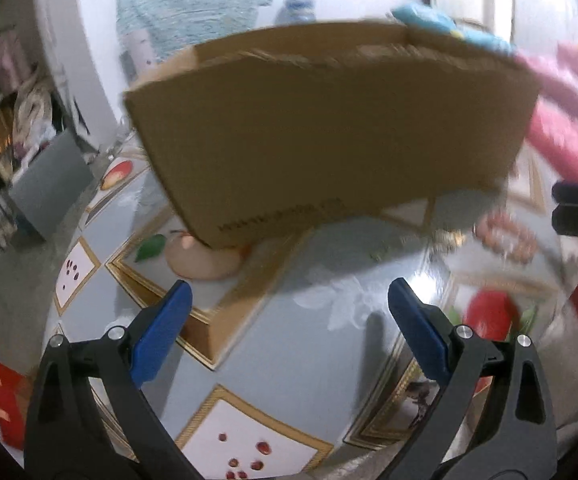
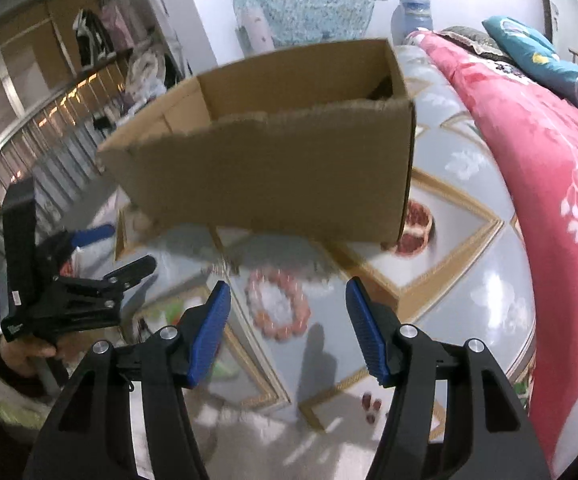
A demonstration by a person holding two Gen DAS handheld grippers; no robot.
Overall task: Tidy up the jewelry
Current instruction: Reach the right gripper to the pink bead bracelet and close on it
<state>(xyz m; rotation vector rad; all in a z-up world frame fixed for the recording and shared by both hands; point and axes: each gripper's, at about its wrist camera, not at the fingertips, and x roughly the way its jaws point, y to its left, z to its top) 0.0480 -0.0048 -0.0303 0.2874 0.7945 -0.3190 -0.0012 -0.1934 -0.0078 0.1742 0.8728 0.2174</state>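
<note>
A bracelet of pink beads [image 2: 285, 332] lies flat on the patterned tablecloth, just in front of an open cardboard box [image 2: 273, 172]. My right gripper [image 2: 287, 284] hovers over the bracelet with its blue pads apart and nothing between them. In the left wrist view the same box [image 1: 329, 140] fills the middle, and the bracelet [image 1: 521, 248] shows blurred at the far right. My left gripper [image 1: 289, 288] stands wide open over bare cloth, in front of the box. It also appears at the left of the right wrist view, the left gripper [image 2: 129, 248] held in a hand.
The tablecloth [image 2: 469, 296] is grey-blue with gold frames and fruit pictures. A pink floral quilt [image 2: 549, 180] and a teal pillow [image 2: 529, 44] lie along the right side. A small blurred item [image 2: 219, 269] sits by the box's foot. Shelves stand at the far left.
</note>
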